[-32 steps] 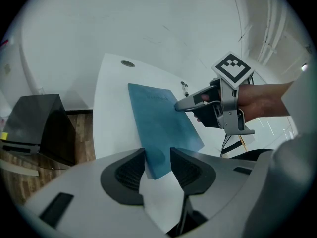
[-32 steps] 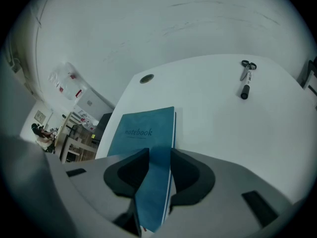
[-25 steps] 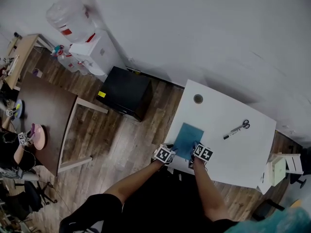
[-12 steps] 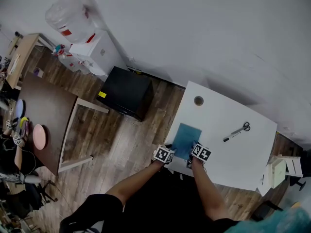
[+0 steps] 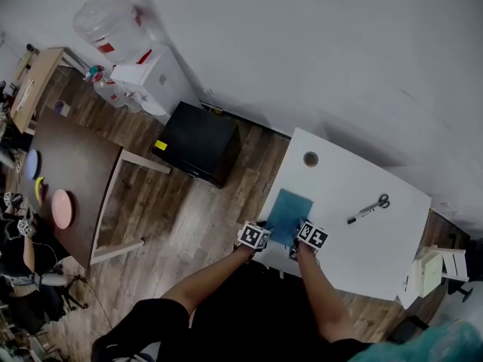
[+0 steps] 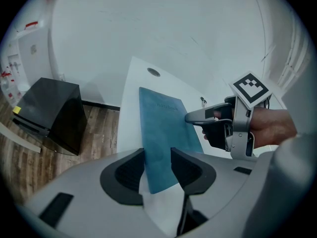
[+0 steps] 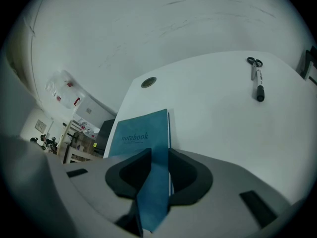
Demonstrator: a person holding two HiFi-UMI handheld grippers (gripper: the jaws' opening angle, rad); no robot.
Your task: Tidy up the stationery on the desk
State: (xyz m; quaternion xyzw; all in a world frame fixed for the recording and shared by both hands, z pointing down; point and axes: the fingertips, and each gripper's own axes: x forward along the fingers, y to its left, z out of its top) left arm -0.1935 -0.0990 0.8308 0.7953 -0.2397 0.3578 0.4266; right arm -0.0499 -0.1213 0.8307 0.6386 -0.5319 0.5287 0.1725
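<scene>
White desk (image 5: 355,194) against a white wall, wood floor. Teal notebook (image 5: 289,216) lies at the desk's near left edge, and "notebook" is printed on its front. No other readable text. The black cabinet (image 5: 198,143) carries a yellow sticker, too small to read.

Your right gripper (image 7: 158,155) has the lifted cover (image 7: 153,197) standing edge-on between its jaws. The jaws have just been closing, but a gap shows beside the cover, so there's no clamp yet.

Your left gripper (image 6: 157,155) has its jaws apart with the notebook's near end between them, not pinched.

Scissors (image 7: 254,62) and a black marker (image 7: 259,89) lie just beside each other, well apart from the notebook on the far right.
</scene>
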